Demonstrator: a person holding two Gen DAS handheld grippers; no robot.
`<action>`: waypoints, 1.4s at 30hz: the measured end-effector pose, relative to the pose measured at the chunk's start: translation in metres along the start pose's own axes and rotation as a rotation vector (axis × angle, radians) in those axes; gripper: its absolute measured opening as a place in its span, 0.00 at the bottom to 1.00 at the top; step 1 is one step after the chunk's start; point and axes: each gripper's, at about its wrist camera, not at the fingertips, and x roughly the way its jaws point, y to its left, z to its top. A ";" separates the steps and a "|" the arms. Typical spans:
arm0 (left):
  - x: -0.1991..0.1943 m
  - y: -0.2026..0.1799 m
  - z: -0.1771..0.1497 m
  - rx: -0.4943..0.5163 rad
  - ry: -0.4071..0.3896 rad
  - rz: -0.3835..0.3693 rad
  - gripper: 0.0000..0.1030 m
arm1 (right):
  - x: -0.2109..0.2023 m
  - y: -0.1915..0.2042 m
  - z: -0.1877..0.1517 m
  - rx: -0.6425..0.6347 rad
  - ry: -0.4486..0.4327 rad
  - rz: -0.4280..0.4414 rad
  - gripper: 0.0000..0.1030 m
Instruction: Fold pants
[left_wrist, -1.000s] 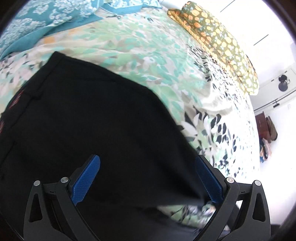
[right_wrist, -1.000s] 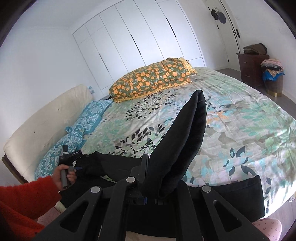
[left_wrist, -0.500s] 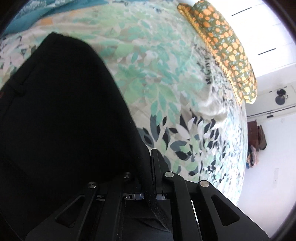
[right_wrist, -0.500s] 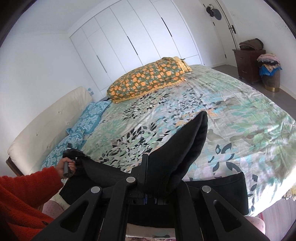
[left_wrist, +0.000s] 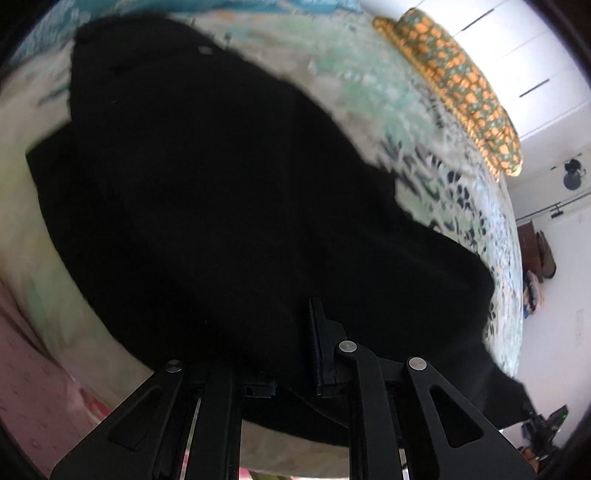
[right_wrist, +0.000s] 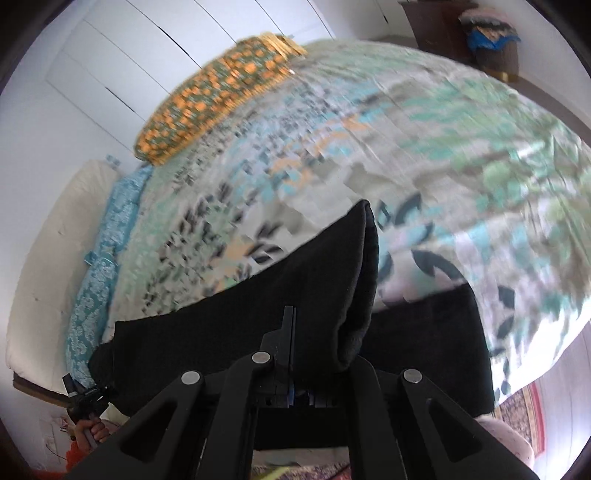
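Black pants (left_wrist: 221, 203) lie spread over the near part of the floral bed cover (left_wrist: 369, 85) and fill most of the left wrist view. My left gripper (left_wrist: 295, 354) pinches a fold of them; its jaws are opening, with cloth still between them. In the right wrist view the pants (right_wrist: 295, 280) stretch along the bed's near edge, and a folded flap rises from my right gripper (right_wrist: 306, 354), which is shut on it. The left gripper (right_wrist: 85, 395) also shows far left there, held by a hand in a red sleeve (right_wrist: 74, 454).
An orange-patterned pillow (right_wrist: 214, 96) lies at the far side of the bed. Teal pillows (right_wrist: 107, 258) and a white headboard (right_wrist: 44, 258) line the left. A dark dresser (left_wrist: 535, 251) and a basket of clothes (right_wrist: 491, 40) stand by the wall. A rug (right_wrist: 524, 417) covers the floor.
The left gripper went from open to shut on the pants' edge and carried it across the garment. The right gripper sank toward the bed, tilting down, still holding its fold.
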 end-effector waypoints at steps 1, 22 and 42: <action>0.005 0.003 -0.004 -0.021 0.039 -0.006 0.13 | 0.006 -0.008 -0.004 0.002 0.035 -0.040 0.05; 0.000 -0.006 0.002 0.037 0.060 0.005 0.14 | 0.018 -0.073 -0.011 0.186 0.188 0.094 0.68; 0.001 -0.027 -0.012 0.143 0.087 0.037 0.32 | 0.038 -0.058 -0.009 -0.183 0.214 -0.365 0.07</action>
